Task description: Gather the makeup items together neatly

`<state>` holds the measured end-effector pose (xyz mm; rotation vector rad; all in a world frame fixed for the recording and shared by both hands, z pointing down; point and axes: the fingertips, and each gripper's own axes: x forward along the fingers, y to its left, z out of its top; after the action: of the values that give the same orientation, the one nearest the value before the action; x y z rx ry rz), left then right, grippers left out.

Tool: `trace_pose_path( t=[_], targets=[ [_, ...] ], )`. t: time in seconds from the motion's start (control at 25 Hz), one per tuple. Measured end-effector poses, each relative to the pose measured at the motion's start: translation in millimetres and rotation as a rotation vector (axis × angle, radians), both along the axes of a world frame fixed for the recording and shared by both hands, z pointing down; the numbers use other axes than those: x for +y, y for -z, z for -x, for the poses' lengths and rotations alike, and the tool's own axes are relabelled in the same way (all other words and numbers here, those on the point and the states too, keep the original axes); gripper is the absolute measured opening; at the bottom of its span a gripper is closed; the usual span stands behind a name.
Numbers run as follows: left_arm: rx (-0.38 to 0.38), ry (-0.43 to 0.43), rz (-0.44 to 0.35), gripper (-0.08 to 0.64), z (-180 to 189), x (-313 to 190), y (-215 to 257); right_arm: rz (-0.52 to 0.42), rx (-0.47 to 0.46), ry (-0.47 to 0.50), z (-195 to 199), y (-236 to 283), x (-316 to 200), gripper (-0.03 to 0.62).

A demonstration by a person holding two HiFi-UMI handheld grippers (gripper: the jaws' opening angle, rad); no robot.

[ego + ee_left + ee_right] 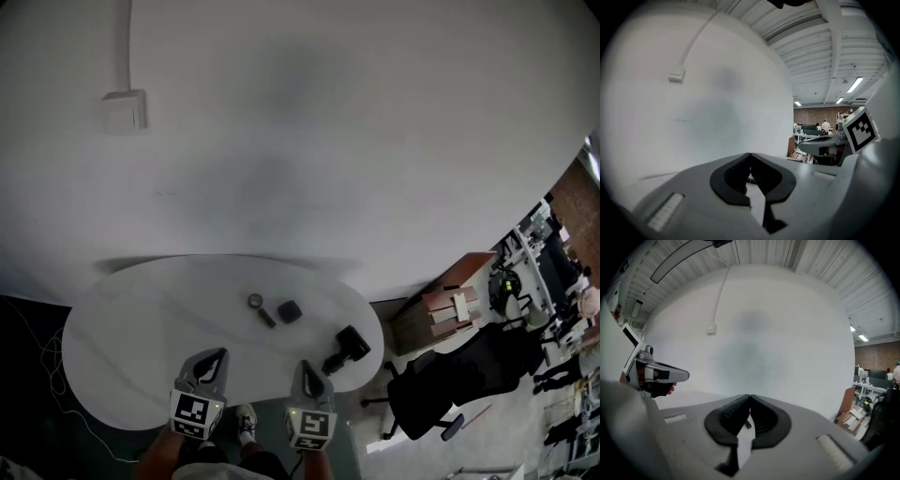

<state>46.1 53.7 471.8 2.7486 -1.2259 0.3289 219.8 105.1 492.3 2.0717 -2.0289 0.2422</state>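
White oval bench (112,347) against a white wall (328,141); makeup items lie loose on its right half, not gathered. Small round ring-shaped item (255,301) sits near the middle; dark stick (267,318) just beside it, touching or not cannot tell; dark square compact (289,310) just right of the stick. Black chunky item (352,341) lies well apart toward the bench's right edge; smaller black piece (333,364) at its near end, joined or separate unclear.

Left hand-held gripper (216,359) is over the near part of the bench, pointing toward the items; jaws pressed together at the tips, nothing pinched. Right hand-held gripper (305,367) is beside it, near the smaller black piece; jaws also pressed together, empty. Both are apart from every item. In the left gripper view the right one's marker cube (860,130) shows at the right.

Wall box (125,111) with a conduit (123,42) running up from it; black office chair (431,394) and wooden desk (448,305) stand right of the bench; person's shoe (246,422) on the floor between the two grippers.
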Motion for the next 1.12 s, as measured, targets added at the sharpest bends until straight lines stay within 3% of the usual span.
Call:
trace_pose_path(
  t=[0.48, 1.04, 1.12],
  targets=[
    [-0.049, 0.125, 0.104, 0.011, -8, -66, -50, 0.106, -0.042, 0.148, -10, -50, -93, 0.004],
    [-0.091, 0.250, 0.207, 0.011, 6, -86, -102, 0.248, -0.043, 0.309, 7, -125, -149, 0.005],
    [-0.099, 0.265, 0.217, 0.011, 10, -88, -105, 0.287, -0.055, 0.330, 11, -139, -156, 0.111]
  ],
)
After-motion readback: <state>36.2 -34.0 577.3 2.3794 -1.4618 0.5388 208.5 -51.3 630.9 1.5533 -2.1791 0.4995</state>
